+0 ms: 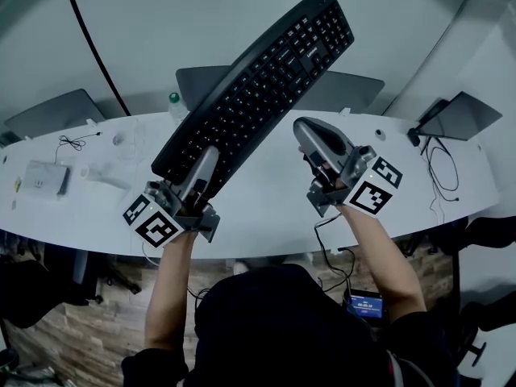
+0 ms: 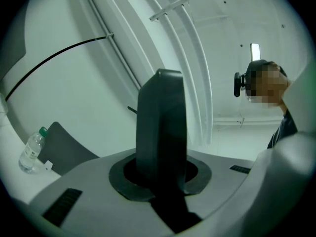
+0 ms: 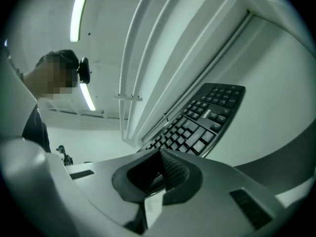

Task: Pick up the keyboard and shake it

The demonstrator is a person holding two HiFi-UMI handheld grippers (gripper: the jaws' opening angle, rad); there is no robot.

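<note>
A black keyboard (image 1: 258, 79) is lifted off the white desk (image 1: 266, 216) and slants up to the right in the head view. My left gripper (image 1: 203, 168) is shut on its lower left end. In the left gripper view the keyboard (image 2: 160, 122) stands edge-on between the jaws of my left gripper (image 2: 160, 177). My right gripper (image 1: 306, 131) hovers to the right of the keyboard, apart from it, shut with nothing between its pads. In the right gripper view the right gripper (image 3: 159, 174) is closed and the keyboard (image 3: 200, 125) hangs beyond it, keys showing.
A water bottle (image 1: 172, 103) stands at the desk's far edge, also in the left gripper view as a bottle (image 2: 32, 150). A white box (image 1: 44, 177) and cables lie at the left. A dark device (image 1: 459, 115) sits at the right. Grey chairs stand behind the desk.
</note>
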